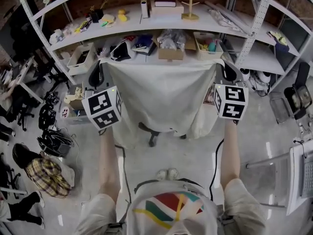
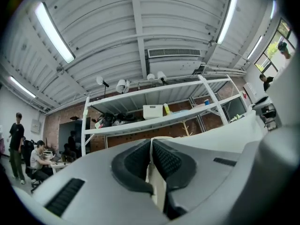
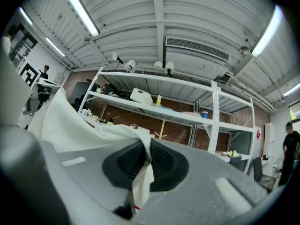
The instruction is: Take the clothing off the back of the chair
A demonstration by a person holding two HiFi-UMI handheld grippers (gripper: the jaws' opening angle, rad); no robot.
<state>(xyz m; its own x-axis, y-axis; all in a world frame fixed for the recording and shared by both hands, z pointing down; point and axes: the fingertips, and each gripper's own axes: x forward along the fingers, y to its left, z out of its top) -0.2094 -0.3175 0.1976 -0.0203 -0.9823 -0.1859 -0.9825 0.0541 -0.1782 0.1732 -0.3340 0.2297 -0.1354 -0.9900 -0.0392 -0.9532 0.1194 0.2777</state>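
Item: white clothing (image 1: 161,97), spread in front of the chair (image 1: 149,131). Left hand-held gripper (image 2: 151,149) and right hand-held gripper (image 3: 145,156) each clamp a top corner. Step: lift-off. Next, likely: clear the backrest, draw away.

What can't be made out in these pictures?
- Back of the chair, head view: covered by the white garment; whether it hangs clear is unclear.
- Garment's cut: gripper views show only folds pinched in the left tongs and right tongs.
- Things on the shelf, head view: too small.
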